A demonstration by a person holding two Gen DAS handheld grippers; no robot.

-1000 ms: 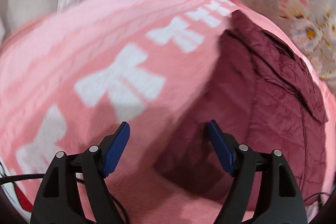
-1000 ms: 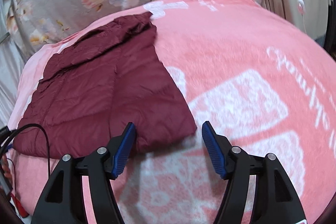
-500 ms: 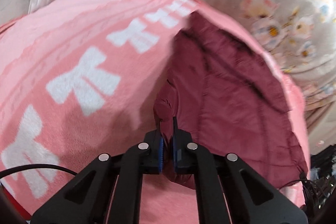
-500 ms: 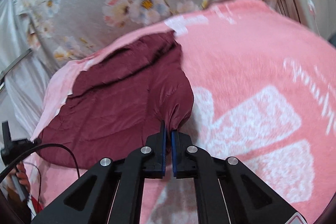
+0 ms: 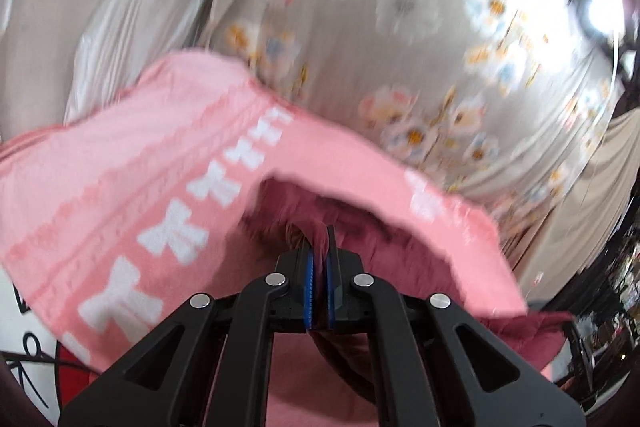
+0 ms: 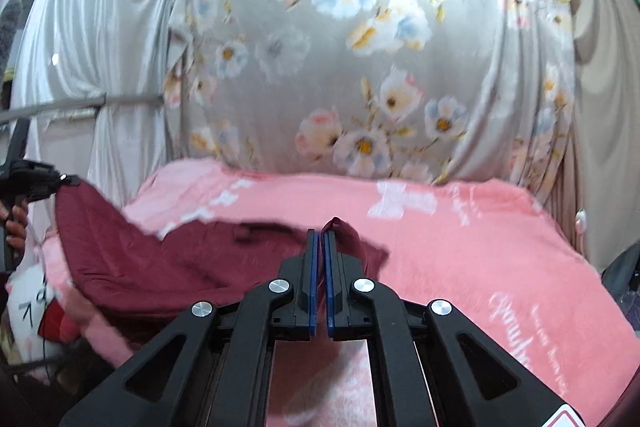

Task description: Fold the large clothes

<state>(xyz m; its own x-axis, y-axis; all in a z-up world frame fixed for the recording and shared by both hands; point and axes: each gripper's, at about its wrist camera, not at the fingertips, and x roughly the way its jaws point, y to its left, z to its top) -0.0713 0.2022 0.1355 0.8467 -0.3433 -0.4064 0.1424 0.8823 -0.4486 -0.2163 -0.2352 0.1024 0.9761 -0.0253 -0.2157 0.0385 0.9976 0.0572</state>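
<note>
The left tongs (image 5: pixel 319 259) are clamped on the near-left edge of the dark maroon quilted garment (image 6: pixel 168 259), lifted off the pink fleece blanket (image 6: pixel 460 235). The right tongs (image 6: pixel 320 259) pinch its near-right corner. It looks soft, light and slippery, so edge grips seem best.

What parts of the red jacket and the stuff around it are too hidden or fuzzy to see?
- Left wrist view: most of the maroon jacket is hidden behind the left hand-held gripper; the pink blanket is motion-blurred.
- Right wrist view: the jacket's near edge is hidden by the right hand-held gripper; blanket lettering is too blurred to read.
</note>
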